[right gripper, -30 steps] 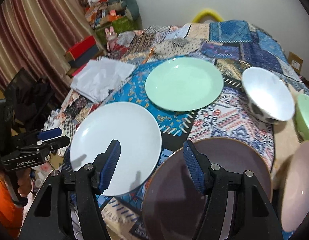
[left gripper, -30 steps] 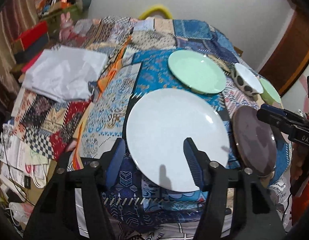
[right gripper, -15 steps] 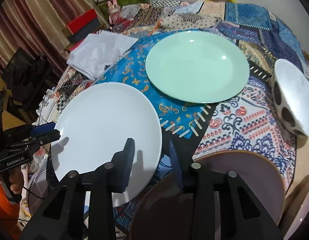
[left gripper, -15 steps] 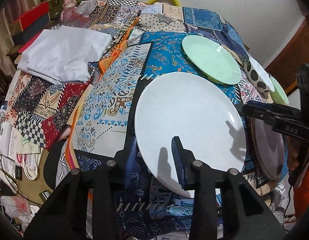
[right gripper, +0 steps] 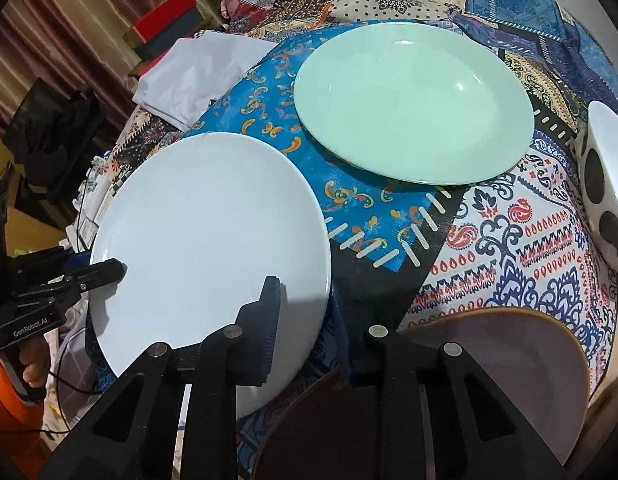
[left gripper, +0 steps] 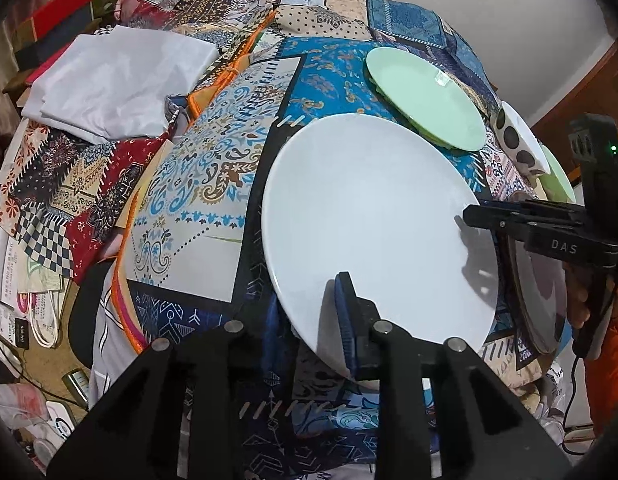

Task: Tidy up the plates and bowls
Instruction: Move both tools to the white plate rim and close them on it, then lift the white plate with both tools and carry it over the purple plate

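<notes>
Both claws have just been closing: left claw now clamps the round white ceramic plate at its 6 o'clock rim, right claw its right edge. Plate sits on the patchwork-covered table, 7 o'clock of the mint-green plate. Two-handed lift looks next.

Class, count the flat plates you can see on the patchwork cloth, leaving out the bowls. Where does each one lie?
3. The white plate lies nearest on the left, the mint green plate behind it, the brown plate nearest on the right. Others may be out of view.

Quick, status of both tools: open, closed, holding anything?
Left tool: jaws have just been closing, now shut on the white plate rim.
Right tool: jaws have just been closing, now shut on the same plate's rim.
</notes>
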Demonstrator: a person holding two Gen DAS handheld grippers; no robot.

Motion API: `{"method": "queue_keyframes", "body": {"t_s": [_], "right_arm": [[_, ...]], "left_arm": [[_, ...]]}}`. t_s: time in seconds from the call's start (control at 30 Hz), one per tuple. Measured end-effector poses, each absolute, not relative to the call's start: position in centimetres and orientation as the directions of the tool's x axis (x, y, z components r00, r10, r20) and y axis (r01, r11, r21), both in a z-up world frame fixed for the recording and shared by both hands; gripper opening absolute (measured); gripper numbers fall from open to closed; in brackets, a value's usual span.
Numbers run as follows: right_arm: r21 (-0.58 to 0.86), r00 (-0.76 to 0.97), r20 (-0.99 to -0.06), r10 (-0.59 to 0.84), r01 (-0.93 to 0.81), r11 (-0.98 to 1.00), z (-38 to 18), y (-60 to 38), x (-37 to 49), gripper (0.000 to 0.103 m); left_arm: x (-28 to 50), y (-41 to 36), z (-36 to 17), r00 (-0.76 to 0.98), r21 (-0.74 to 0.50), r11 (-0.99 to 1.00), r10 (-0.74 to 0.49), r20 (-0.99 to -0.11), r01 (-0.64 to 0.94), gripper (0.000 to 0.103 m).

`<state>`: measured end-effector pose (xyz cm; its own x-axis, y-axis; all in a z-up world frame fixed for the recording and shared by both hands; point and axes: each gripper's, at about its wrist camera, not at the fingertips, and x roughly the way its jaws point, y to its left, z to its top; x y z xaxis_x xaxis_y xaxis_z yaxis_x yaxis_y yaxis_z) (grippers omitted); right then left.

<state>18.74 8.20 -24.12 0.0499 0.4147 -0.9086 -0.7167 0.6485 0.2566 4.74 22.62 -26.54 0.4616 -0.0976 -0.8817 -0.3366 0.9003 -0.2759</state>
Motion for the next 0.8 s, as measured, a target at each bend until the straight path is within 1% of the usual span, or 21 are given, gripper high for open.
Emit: {"method": "queue_keyframes", "body": {"t_s": [0.17, 0.33, 0.43, 0.8], "right_arm": [[0.233, 0.064, -0.912, 0.404, -0.730, 0.642, -24.3, 8.6, 18.5, 0.024], [0.213, 0.096, -0.911, 0.401, -0.724, 0.656, -24.2, 8.7, 18.3, 0.024], [0.215, 0.108, -0.907, 0.406, -0.711, 0.670, -24.1, 8.6, 18.3, 0.024], [0.249, 0.146, -0.878, 0.456, -0.673, 0.697, -22.4, 7.3, 18.3, 0.024]], "left_arm": [[4.9, 22.8, -26.6, 0.465, -0.287, 0.896, -0.106, -0.879, -0.339, 0.027], [5.0, 22.2, -26.4, 0.463, -0.252, 0.906, -0.072, -0.884, -0.340, 0.028], [5.0, 21.6, -26.0, 0.464, -0.221, 0.922, -0.052, -0.885, -0.318, 0.028], [5.8, 21.9, -25.0, 0.479, -0.225, 0.919, -0.047, -0.877, -0.323, 0.028]]}}
